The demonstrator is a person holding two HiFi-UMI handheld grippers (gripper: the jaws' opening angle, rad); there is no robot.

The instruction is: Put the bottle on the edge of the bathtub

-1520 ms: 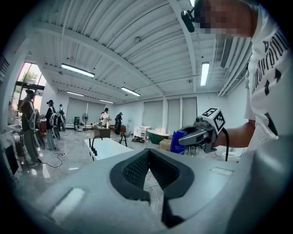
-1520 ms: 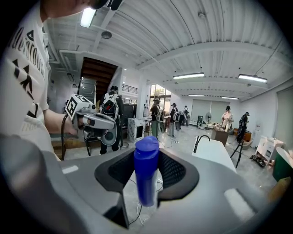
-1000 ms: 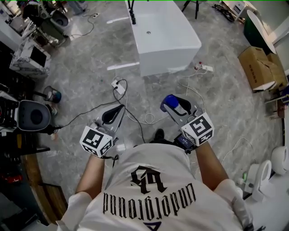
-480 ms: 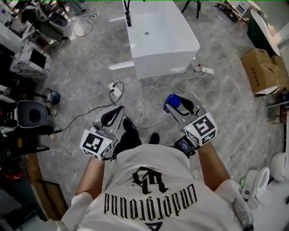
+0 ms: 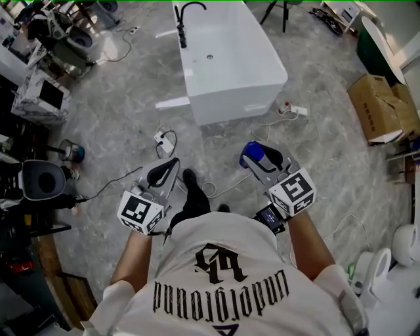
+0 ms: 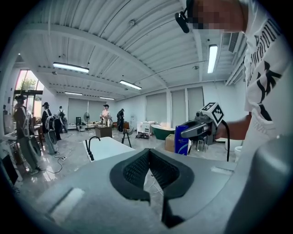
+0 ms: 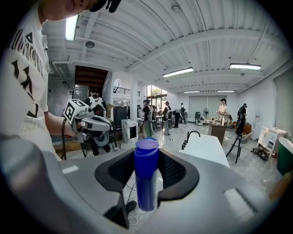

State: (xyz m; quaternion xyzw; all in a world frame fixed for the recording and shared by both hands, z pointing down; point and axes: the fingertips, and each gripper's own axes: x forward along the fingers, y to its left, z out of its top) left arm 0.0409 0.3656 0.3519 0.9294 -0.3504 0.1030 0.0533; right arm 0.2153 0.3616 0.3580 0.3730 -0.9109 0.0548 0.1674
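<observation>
The person stands on the grey floor (image 5: 315, 144) with both forearms bent forward from the body, and the two grippers are side by side in front of the white shirt, well apart from each other. The right hand (image 5: 289, 213) carries the right gripper (image 5: 261, 159), whose jaws stand wide and press on both sides of the blue bottle (image 7: 146, 176). The bottle is upright between the pads, with its cap above them and its bottom below them. It hangs over the floor and cables (image 5: 216, 190), not touching the white bathtub (image 5: 239, 105), which lies ahead and a little to the left (a black faucet (image 5: 184, 20) rises at its far left side). The left gripper (image 5: 164, 172) points forward in the same way; in the left gripper view its two black pads come together to a narrow slit and nothing stands between them. The marker cubes of both grippers face upward, near the person's wrists. One dark shoe (image 5: 190, 177) shows between the two grippers
</observation>
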